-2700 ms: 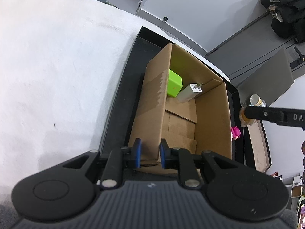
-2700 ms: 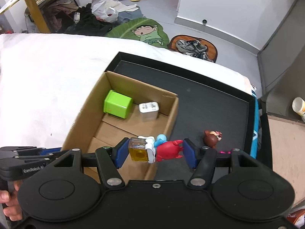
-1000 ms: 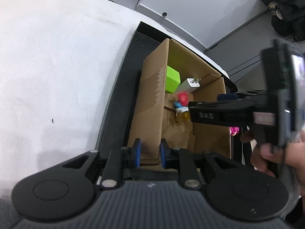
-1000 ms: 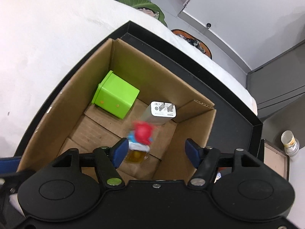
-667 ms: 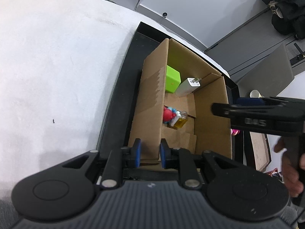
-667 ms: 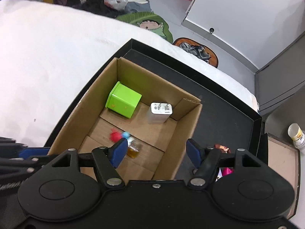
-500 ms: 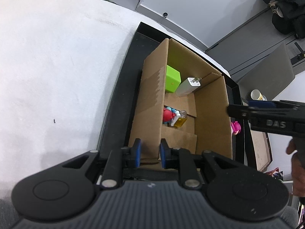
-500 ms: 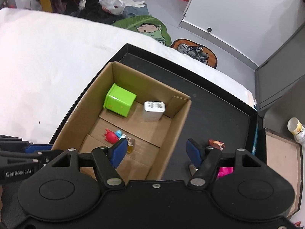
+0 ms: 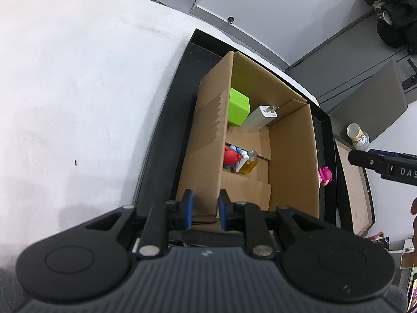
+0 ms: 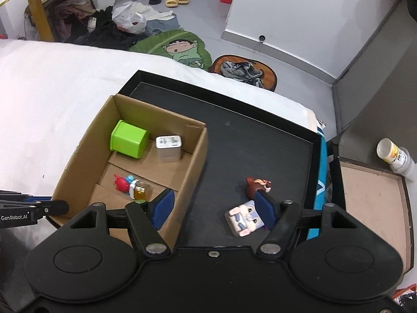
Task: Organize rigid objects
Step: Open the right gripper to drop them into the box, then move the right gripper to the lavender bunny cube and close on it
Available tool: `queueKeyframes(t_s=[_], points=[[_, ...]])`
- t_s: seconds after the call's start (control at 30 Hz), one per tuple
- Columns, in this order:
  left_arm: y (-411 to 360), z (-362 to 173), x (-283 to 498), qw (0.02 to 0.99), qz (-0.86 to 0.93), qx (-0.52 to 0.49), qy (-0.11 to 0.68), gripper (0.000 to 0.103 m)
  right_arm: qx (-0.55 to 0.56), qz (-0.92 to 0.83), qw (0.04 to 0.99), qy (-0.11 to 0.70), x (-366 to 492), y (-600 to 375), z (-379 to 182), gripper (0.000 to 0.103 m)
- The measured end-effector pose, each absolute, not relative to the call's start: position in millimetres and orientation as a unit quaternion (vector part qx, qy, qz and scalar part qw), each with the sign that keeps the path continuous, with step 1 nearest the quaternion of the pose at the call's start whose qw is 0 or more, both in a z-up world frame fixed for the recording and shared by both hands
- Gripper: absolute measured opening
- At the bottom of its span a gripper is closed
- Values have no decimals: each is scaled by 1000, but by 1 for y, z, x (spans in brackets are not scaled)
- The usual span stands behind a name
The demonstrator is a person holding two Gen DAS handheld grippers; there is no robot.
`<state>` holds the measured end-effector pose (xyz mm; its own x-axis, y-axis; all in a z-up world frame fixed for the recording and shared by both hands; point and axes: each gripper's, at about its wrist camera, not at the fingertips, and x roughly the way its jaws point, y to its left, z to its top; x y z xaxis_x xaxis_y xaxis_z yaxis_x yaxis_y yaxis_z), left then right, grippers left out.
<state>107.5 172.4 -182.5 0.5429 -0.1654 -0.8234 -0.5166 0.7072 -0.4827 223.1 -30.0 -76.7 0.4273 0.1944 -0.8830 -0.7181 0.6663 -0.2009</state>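
Observation:
An open cardboard box (image 9: 208, 130) stands in a black tray (image 10: 260, 143). My left gripper (image 9: 205, 208) is shut on the box's near wall, one pad on each side. In the box lie a green cube (image 10: 129, 139), a white charger (image 10: 169, 147) and a red figure with a yellow bottle (image 10: 130, 185). My right gripper (image 10: 213, 207) is open and empty, above the box's right wall and the tray. A brown figurine (image 10: 256, 185) and a grey rabbit block (image 10: 245, 219) lie on the tray by its right finger. A pink toy (image 9: 325, 176) shows beside the box.
The tray sits on a white-covered table (image 10: 52, 83). A small bottle (image 10: 393, 154) stands on a brown ledge to the right. Clothes, shoes and a green mat (image 10: 182, 47) lie on the floor beyond the table's far edge.
The red figure left my right gripper and came to rest on the box floor. My right gripper then rose and drew back to the right, over the tray. My left gripper kept still.

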Motion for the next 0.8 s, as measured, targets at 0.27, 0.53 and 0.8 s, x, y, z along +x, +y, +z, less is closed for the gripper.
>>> queueKeyframes(t_s=[0.27,0.53,0.8], points=[[172,-184,107,798,111,-367,466,19,-267,275,801,459,242,-54,-81,69],[171,-184,108,799,112,-360,469,19,-225,254,812,475,263,-77,-105,69],[171,-183,110,798,111,-357,473,19,-202,260,800,501,281,-87,-135,68]])
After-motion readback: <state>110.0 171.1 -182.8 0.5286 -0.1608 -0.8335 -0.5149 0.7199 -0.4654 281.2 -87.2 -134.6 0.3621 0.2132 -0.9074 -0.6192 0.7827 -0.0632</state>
